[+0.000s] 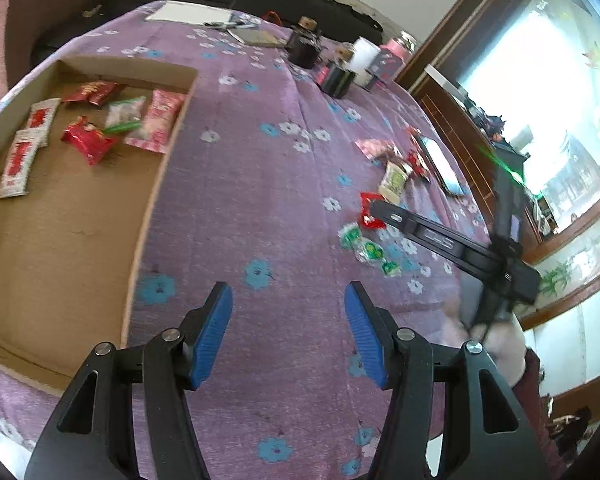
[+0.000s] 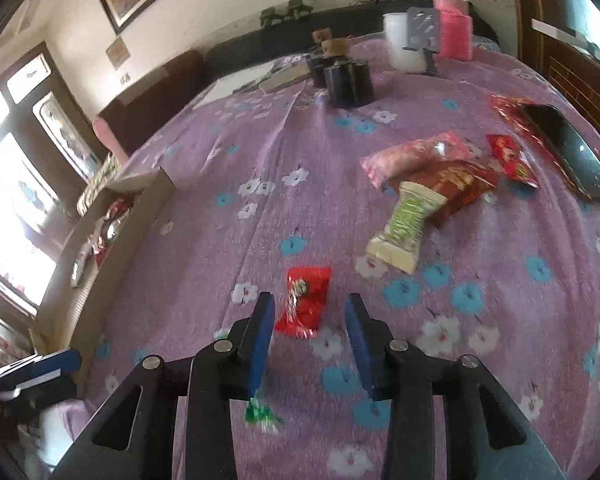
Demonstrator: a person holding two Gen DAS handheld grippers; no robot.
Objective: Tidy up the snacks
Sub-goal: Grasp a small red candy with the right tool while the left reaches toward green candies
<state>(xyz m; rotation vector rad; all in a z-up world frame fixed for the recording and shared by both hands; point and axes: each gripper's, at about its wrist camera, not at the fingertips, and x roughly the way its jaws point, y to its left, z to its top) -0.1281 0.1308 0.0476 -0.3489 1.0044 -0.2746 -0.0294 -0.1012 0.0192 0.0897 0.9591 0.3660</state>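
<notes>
A shallow cardboard box lies on the purple flowered tablecloth and holds several snack packets, red, pink and white-red. My left gripper is open and empty above the cloth beside the box. My right gripper is open, its jaws on either side of a small red candy packet on the cloth. Beyond it lie a green-white packet, a pink packet and red packets. Green candies lie near the right gripper in the left wrist view.
A phone lies at the right on a red packet. Dark jars, a white cup and a pink bottle stand at the far side. Papers lie at the far edge. The box sits left.
</notes>
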